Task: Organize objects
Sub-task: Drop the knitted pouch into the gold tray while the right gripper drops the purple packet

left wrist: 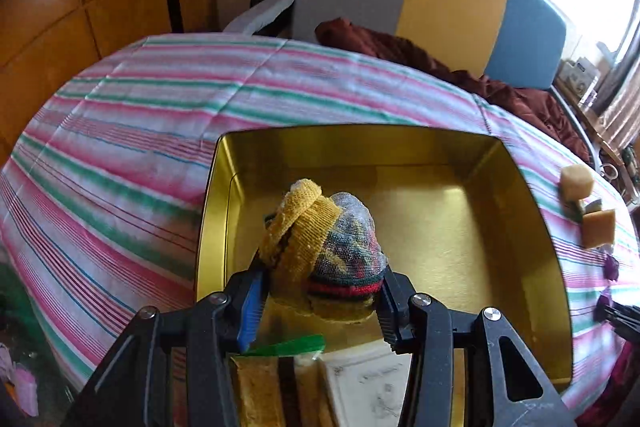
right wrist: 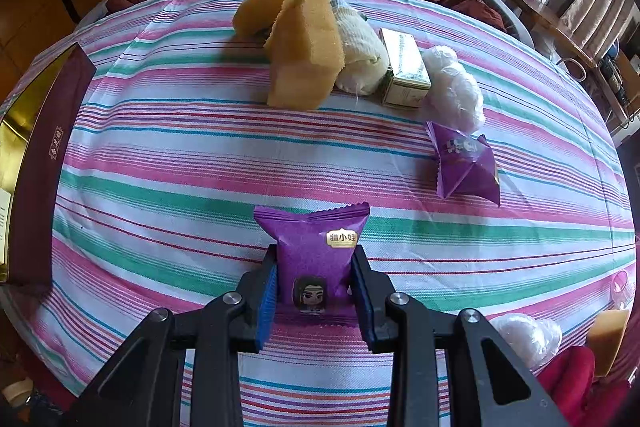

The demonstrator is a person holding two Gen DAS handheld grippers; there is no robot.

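left hand-held gripper [left wrist: 320,291] clamping sock bundle [left wrist: 324,239] over gold tin [left wrist: 520,187], lowering to release | right hand-held gripper [right wrist: 316,283] gripping purple packet [right wrist: 312,247] above tabletop [right wrist: 160,155], carrying to tin next

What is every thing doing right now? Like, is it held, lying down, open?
left gripper: shut on the rolled sock
rolled sock: held over the gold tin
gold tin: open, lid off, some items inside
right gripper: shut on the purple packet
purple packet: held upright, sealed
second purple packet: lying on the cloth
yellow sponges: leaning together
small gold box: closed
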